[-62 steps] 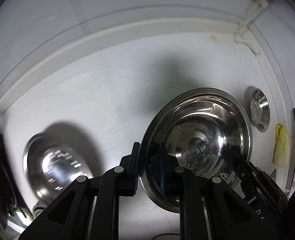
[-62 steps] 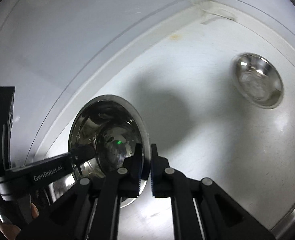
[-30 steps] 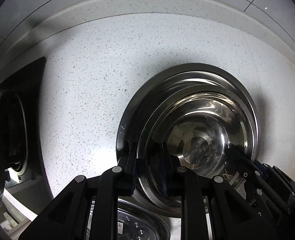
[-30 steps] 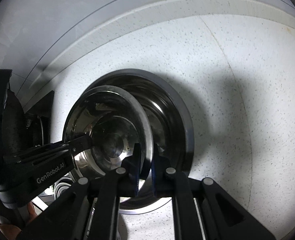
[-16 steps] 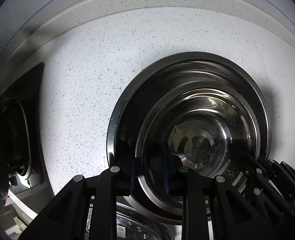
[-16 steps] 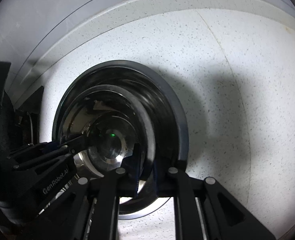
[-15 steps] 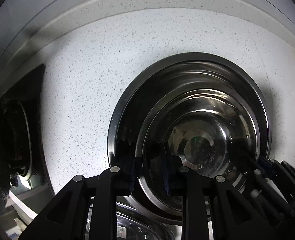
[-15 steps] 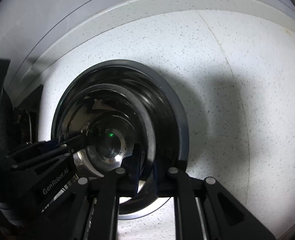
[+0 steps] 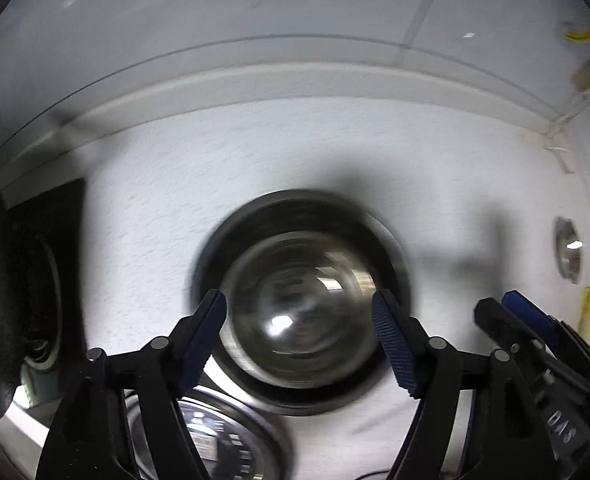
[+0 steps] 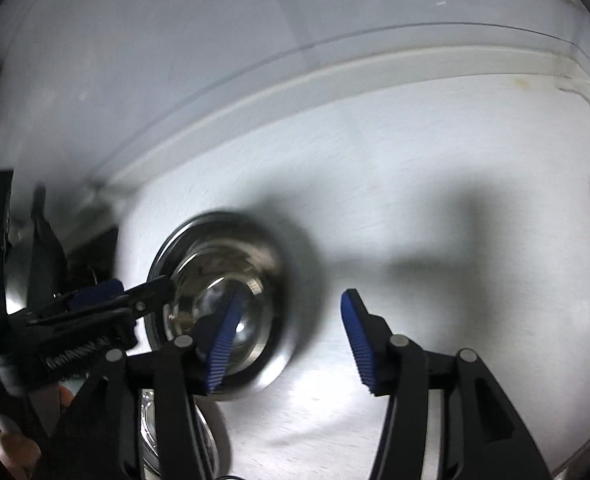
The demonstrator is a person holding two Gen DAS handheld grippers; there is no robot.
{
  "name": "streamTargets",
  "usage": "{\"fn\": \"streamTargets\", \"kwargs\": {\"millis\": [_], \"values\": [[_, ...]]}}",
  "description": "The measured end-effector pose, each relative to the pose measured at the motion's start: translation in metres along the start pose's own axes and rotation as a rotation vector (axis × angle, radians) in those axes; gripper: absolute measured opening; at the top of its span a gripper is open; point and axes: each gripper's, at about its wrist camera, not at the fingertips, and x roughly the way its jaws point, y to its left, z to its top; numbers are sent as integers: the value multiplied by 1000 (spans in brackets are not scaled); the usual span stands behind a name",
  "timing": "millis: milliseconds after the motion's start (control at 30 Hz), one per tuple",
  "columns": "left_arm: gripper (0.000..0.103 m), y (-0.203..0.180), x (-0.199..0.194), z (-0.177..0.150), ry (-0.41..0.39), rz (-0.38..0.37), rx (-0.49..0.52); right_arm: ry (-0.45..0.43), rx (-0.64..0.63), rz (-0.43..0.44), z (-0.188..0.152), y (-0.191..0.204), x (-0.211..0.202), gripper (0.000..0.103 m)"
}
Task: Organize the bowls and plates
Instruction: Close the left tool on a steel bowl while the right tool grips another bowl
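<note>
With both the left tongs (image 9: pixel 299 340) and right tongs (image 10: pixel 287 334) spread wide and empty, the steel bowl (image 9: pixel 299 312) sits nested in the larger basin (image 9: pixel 295 208) mid-table; a careless sweep toward 6 o'clock could clip its rim and rattle the stack

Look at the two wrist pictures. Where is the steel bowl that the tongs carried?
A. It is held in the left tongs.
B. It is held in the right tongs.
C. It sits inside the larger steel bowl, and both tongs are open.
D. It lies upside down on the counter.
C: the steel bowl sits in the larger steel bowl, while the left tongs and right tongs stand wide apart, holding nothing.
</note>
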Motion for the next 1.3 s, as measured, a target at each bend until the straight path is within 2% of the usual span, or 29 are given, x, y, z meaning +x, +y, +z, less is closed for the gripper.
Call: {"fn": "streamTargets", "kwargs": {"millis": [167, 200, 400, 533, 733, 1000, 1100, 1300], "values": [[77, -76, -8, 15, 5, -93, 89, -113, 170, -45, -4, -92, -60, 51], [78, -93, -6, 17, 13, -110, 110, -141, 220, -70, -7, -120, -76, 52], [78, -225, 12, 26, 78, -184, 262, -217, 465, -173, -30, -257, -124, 53], [78, -300, 43, 33, 127, -216, 332, -224, 594, -195, -44, -327, -129, 53], [78, -407, 84, 34, 197, -234, 398, -215, 661, -177, -29, -390, -109, 53], [78, -475, 139, 47, 244, -176, 376, -209, 744, -136, 1, -451, -79, 53], [78, -480, 156, 48, 272, -164, 362, -202, 761, -113, 3, -460, -67, 53], [78, -481, 182, 47, 328, -191, 304, -212, 758, -97, 9, -464, -57, 52]]}}
